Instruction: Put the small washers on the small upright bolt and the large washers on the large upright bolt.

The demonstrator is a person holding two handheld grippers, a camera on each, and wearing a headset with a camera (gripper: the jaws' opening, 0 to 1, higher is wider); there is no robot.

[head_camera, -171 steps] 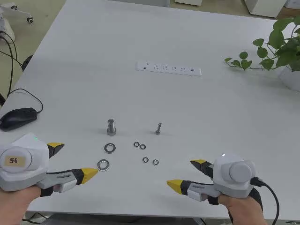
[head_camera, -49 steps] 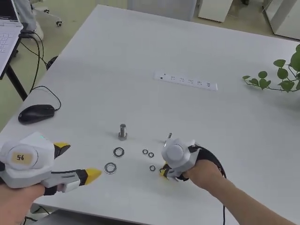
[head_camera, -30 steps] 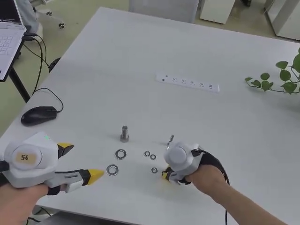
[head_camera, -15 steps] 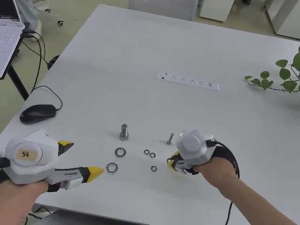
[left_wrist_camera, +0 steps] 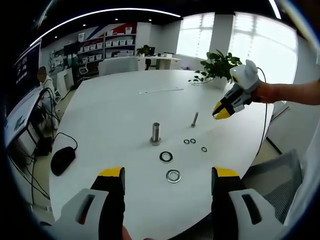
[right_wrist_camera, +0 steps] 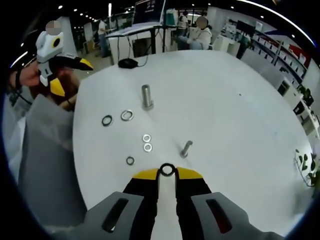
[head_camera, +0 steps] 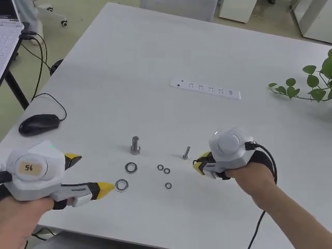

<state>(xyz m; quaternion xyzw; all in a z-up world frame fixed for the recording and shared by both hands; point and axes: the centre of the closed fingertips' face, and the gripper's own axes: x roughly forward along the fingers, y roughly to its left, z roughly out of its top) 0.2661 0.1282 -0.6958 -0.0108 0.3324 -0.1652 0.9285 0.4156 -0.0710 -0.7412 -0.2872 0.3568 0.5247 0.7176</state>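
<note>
A: Smooth matte white counter (head_camera: 129, 67). State of right tool (head_camera: 199, 165)?
B: Clamped on a small washer (right_wrist_camera: 167, 169), thin steel ring, just beside the small upright bolt (head_camera: 185, 152). The left tool (head_camera: 89, 172) has jaws apart, nr a flat large washer (head_camera: 121, 185).

Landmark: large bolt (head_camera: 135, 145), upright on the table (head_camera: 129, 67). Right of it, well apart: small bolt (head_camera: 186, 153). Just in front, toward the person: two large washers (head_camera: 130, 167), one behind the other. Front-right: three small washers (head_camera: 168, 185). Far behind and right: power strip (head_camera: 205, 88). Well left: mouse (head_camera: 39, 123). Right, just past the small bolt: right gripper (head_camera: 199, 165), with one small washer (right_wrist_camera: 167, 170) between its jaws. Front-left: left gripper (head_camera: 94, 172).
</note>
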